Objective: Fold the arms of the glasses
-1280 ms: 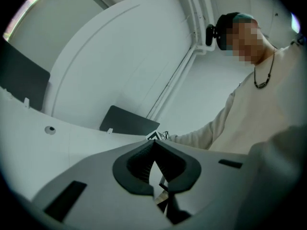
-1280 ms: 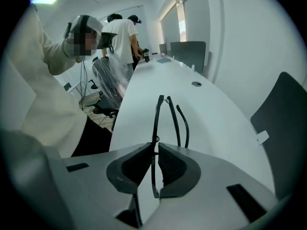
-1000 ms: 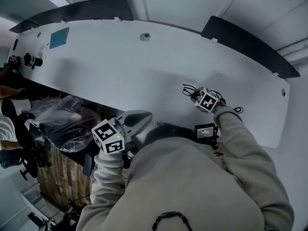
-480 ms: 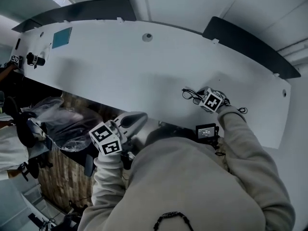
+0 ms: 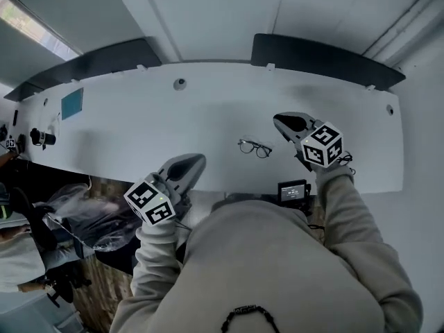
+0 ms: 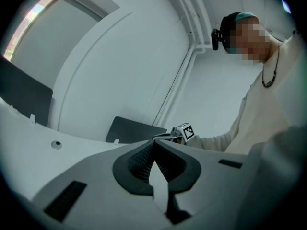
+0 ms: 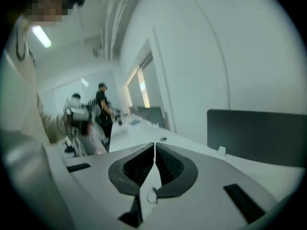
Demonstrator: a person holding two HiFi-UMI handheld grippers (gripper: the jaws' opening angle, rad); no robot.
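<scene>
A pair of thin dark-rimmed glasses [image 5: 254,148] lies alone on the white table [image 5: 139,123], between the two grippers; whether its arms are folded is too small to tell. My right gripper [image 5: 280,121] hovers just right of and above the glasses, shut and empty; in the right gripper view its jaws [image 7: 154,145] meet with nothing between them. My left gripper [image 5: 196,160] is held over the table's near edge, left of the glasses, also shut and empty [image 6: 153,143]. The right gripper's marker cube [image 6: 185,131] shows beyond the left jaws.
A small black device with a screen [image 5: 294,190] sits at the near table edge below the glasses, cables [image 5: 344,159] beside it. Dark partition panels [image 5: 322,60] line the far edge. A grommet hole [image 5: 180,84] and a blue square [image 5: 71,103] lie farther left. People [image 7: 101,110] stand in the distance.
The right gripper has lifted up and away from the glasses, which now lie free on the table. The left gripper rose a little. The head view has tilted.
</scene>
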